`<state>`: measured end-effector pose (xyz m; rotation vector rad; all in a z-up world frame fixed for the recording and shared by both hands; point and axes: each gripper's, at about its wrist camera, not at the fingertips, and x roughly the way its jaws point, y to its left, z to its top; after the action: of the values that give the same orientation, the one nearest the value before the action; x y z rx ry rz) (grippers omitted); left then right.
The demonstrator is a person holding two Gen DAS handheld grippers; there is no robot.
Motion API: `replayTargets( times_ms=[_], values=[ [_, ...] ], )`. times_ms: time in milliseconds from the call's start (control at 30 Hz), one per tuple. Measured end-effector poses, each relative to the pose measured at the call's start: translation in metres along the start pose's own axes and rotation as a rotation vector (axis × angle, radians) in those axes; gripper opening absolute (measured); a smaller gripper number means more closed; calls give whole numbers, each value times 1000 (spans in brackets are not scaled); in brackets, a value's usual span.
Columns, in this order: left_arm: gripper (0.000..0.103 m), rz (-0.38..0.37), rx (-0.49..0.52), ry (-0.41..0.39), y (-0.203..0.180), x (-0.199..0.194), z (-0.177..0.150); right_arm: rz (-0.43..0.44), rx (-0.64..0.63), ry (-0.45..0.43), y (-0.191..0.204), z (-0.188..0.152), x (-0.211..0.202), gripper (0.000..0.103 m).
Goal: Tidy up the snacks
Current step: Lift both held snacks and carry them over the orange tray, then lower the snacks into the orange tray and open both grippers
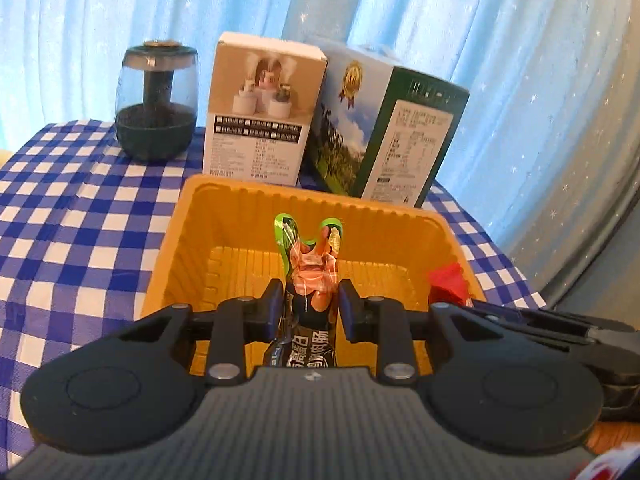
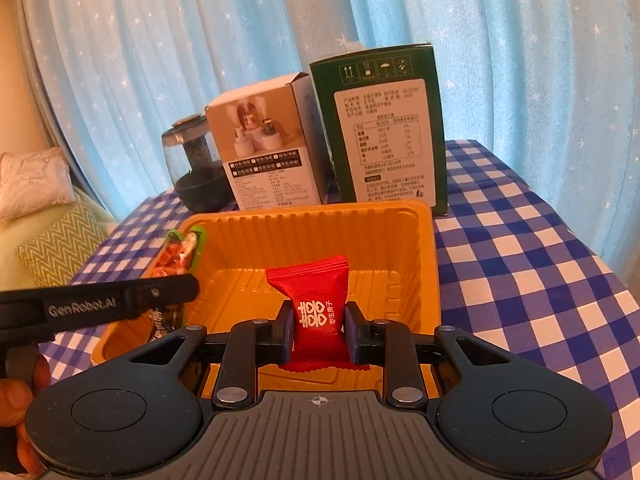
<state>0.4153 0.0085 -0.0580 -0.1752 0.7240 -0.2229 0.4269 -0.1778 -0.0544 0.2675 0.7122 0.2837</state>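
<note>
My left gripper [image 1: 308, 308] is shut on a dark sausage packet [image 1: 310, 276] with green and orange ends, held over the orange plastic tray [image 1: 256, 204]. In the right wrist view, that packet [image 2: 182, 250] shows at the tray's left wall, with the left gripper's arm in front of it. My right gripper [image 2: 318, 330] is shut on a red candy packet [image 2: 316, 300] with white characters, held above the inside of the tray [image 2: 424, 240]. The red packet [image 1: 448, 282] also peeks in at the right of the left wrist view.
Behind the tray stand a white product box [image 1: 260, 108], a green and blue carton [image 1: 384, 132] and a dark glass jar [image 1: 156, 100], all on the blue checked tablecloth [image 1: 80, 220]. A blue starred curtain hangs behind. A hand [image 2: 16, 400] shows at left.
</note>
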Motion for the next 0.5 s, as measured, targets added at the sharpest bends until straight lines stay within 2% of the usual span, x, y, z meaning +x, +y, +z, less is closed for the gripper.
replayTargets(
  times_ms=[167, 267, 500],
  values=[
    [27, 0, 0, -7, -1, 3, -4, 1, -5, 6, 1, 0, 1, 26],
    [32, 13, 4, -10, -1, 2, -5, -4, 3, 12, -1, -1, 3, 26],
    [32, 25, -20, -6, 7, 0, -5, -2, 23, 19, -5, -1, 5, 26]
  ],
)
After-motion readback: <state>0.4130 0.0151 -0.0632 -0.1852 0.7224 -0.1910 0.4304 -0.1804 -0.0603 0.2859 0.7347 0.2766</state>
